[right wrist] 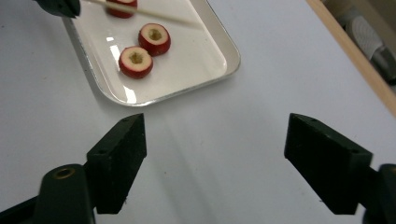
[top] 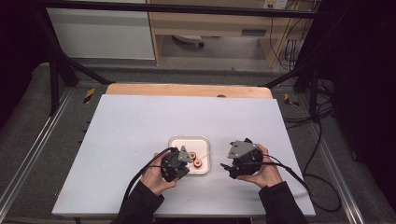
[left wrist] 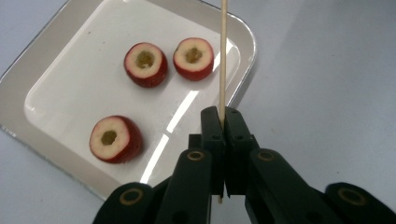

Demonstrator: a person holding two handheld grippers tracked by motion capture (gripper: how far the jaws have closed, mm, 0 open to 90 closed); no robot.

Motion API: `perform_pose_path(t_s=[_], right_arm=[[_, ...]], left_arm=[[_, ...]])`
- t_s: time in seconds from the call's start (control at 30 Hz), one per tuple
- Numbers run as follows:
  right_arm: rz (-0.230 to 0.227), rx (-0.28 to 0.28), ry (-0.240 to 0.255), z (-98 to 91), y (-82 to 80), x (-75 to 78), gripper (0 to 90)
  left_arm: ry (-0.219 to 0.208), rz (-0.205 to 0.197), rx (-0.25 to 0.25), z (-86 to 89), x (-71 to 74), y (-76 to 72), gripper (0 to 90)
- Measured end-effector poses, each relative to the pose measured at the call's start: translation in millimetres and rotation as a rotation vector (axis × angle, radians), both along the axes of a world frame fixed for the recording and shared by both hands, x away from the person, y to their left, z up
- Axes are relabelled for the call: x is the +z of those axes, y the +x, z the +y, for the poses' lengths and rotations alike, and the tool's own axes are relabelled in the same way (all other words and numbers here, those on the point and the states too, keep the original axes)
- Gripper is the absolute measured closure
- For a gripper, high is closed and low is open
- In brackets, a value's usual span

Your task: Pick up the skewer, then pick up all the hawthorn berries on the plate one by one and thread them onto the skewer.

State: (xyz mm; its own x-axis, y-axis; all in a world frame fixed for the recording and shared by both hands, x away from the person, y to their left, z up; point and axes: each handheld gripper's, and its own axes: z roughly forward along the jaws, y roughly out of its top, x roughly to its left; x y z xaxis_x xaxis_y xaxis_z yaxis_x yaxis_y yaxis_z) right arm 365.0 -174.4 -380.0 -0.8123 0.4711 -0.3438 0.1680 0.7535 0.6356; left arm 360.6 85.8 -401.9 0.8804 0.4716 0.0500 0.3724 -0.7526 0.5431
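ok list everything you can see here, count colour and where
tray: one, white, on the white table near the person's edge, between the two tongs
cored fruit pieces: three, red skin with pale flesh, in the tray
skewer: one, pale wood, pinched in the left tongs, reaching over the tray
wooden board: one, tan, along the table's far edge
left tongs: black, shut on the skewer, at the tray's edge
right tongs: black, open, over bare table beside the tray
hands: two, dark sleeves, at the near edge
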Motion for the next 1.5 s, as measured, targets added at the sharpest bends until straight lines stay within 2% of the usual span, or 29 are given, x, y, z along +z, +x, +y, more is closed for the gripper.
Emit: perform_pose_path(t_s=[0.03, 0.07, 0.13, 0.17, 0.2, 0.27, 0.3, 0.37, 0.4, 0.5, 0.57, 0.6, 0.73, 0.83, 0.93, 1.03, 1.27, 1.37, 1.5], right_arm=[[0.016, -0.020, 0.015, -2.4, 0.8, -2.1, 17.6], [0.031, -0.040, 0.031, -4.7, 1.9, -4.4, 15.3], [0.070, -0.077, 0.059, -8.3, 4.1, -9.2, 12.0], [0.091, -0.095, 0.065, -9.8, 4.5, -11.0, 10.3], [0.107, -0.110, 0.073, -11.0, 5.3, -13.0, 9.4], [0.134, -0.135, 0.087, -12.8, 6.8, -16.2, 7.4], [0.146, -0.149, 0.095, -13.5, 7.5, -17.3, 7.1], [0.157, -0.163, 0.106, -13.8, 8.0, -18.0, 6.1], [0.178, -0.186, 0.124, -13.9, 9.0, -18.2, 5.3], [0.198, -0.200, 0.162, -11.6, 8.3, -17.0, 4.1], [0.197, -0.202, 0.169, -11.1, 8.0, -16.5, 3.9], [0.211, -0.219, 0.186, -9.9, 7.3, -15.6, 3.4], [0.230, -0.229, 0.188, -5.7, 8.4, -14.7, 2.5], [0.249, -0.238, 0.190, -1.4, 9.9, -13.5, 2.3], [0.278, -0.253, 0.219, 9.1, 12.5, -9.5, 2.3], [0.297, -0.249, 0.235, 18.1, 13.3, -6.4, 2.4], [0.296, -0.211, 0.238, 33.7, 17.7, -1.0, 3.9], [0.293, -0.174, 0.216, 42.1, 20.4, -1.2, 5.8], [0.330, -0.073, 0.152, 57.6, 26.7, -7.4, 11.6]], left_arm=[[-0.013, -0.005, 0.017, 3.0, -0.5, -1.1, 88.6], [-0.043, -0.019, 0.060, 9.0, -2.3, -3.2, 88.6], [-0.060, -0.026, 0.077, 12.0, -3.1, -4.1, 88.6], [-0.100, -0.030, 0.104, 17.9, -4.5, -6.6, 88.6], [-0.100, -0.030, 0.104, 17.9, -4.5, -6.6, 88.6], [-0.161, -0.047, 0.156, 26.4, -7.3, -12.4, 88.6], [-0.161, -0.047, 0.156, 26.4, -7.3, -12.4, 88.6], [-0.191, -0.062, 0.189, 30.7, -9.5, -17.4, 88.6], [-0.205, -0.071, 0.205, 33.0, -10.3, -20.0, 88.6], [-0.253, -0.101, 0.235, 38.7, -14.0, -27.4, 88.6], [-0.277, -0.110, 0.259, 42.8, -16.7, -30.3, 88.6], [-0.291, -0.117, 0.269, 44.8, -17.9, -31.6, 88.6], [-0.336, -0.131, 0.310, 50.8, -22.1, -36.4, 88.6], [-0.359, -0.142, 0.344, 56.5, -24.4, -39.4, 88.6], [-0.375, -0.150, 0.358, 61.6, -25.2, -41.8, 88.6], [-0.391, -0.155, 0.363, 65.6, -26.8, -43.9, 88.6], [-0.434, -0.152, 0.374, 72.6, -31.8, -47.9, 88.6], [-0.443, -0.174, 0.347, 72.1, -33.1, -48.3, 88.6], [-0.439, -0.165, 0.342, 70.5, -34.6, -50.9, 88.6]])
